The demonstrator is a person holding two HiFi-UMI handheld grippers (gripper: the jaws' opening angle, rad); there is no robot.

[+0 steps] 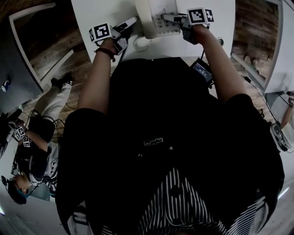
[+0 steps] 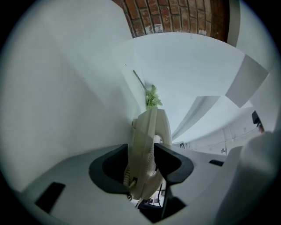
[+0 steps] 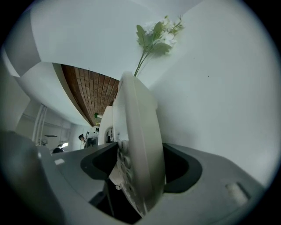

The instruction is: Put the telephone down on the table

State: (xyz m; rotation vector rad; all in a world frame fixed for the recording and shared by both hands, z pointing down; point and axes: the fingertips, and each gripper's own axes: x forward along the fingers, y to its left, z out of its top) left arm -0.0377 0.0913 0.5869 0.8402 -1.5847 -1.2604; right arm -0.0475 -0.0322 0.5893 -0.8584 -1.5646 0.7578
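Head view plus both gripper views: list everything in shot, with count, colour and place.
table: 1, white, top of head view
telephone: 1, cream, on the table near its front edge
coiled cord: 1, pale, on the table, near-left of the telephone
flower sprig: 1, green-white, beyond the telephone
screen device: 1, dark, just off the table's near edge, right
floor: wood, brown, either side of the table
brick wall: red-brown, far background
second person: 1, dark clothes, lower left
left gripper: 1, grey, shut on the telephone's left side
right gripper: 1, grey, open, telephone between its jaws
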